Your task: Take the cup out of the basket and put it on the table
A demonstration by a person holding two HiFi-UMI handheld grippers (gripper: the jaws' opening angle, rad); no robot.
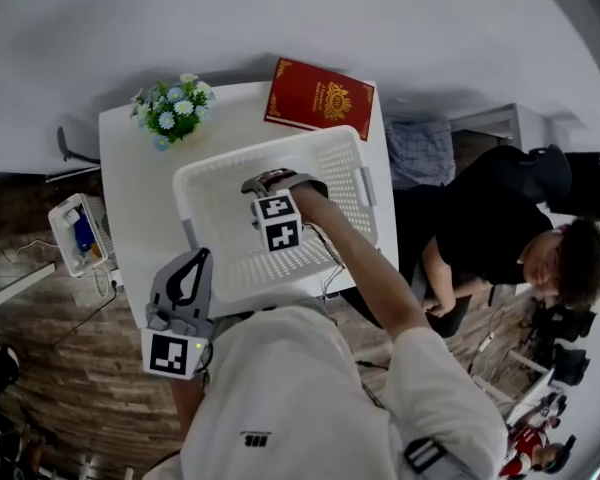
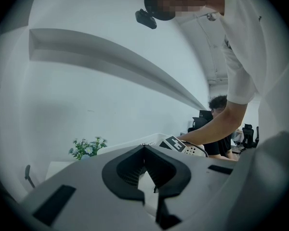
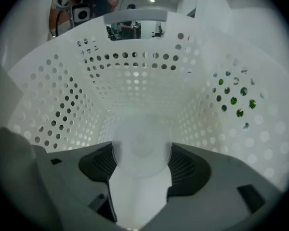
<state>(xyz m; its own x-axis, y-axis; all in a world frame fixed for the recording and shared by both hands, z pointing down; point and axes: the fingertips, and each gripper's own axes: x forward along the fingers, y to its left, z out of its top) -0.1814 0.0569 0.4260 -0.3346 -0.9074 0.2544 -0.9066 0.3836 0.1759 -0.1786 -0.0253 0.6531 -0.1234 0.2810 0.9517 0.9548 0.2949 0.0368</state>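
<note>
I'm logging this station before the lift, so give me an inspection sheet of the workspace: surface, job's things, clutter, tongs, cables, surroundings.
Surface: white table, mostly taken up by the basket.
Job's things: white perforated basket on the table; pale cup inside it, not yet lifted out.
Clutter: flower bunch at the far left corner; red book at the far edge.
Tongs: right tongs down in the basket, closed on the cup; left tongs shut, empty, by the near edge.
Cables: thin cable on the floor left of the table.
Surroundings: wood floor, white box on it; seated person at right.
</note>
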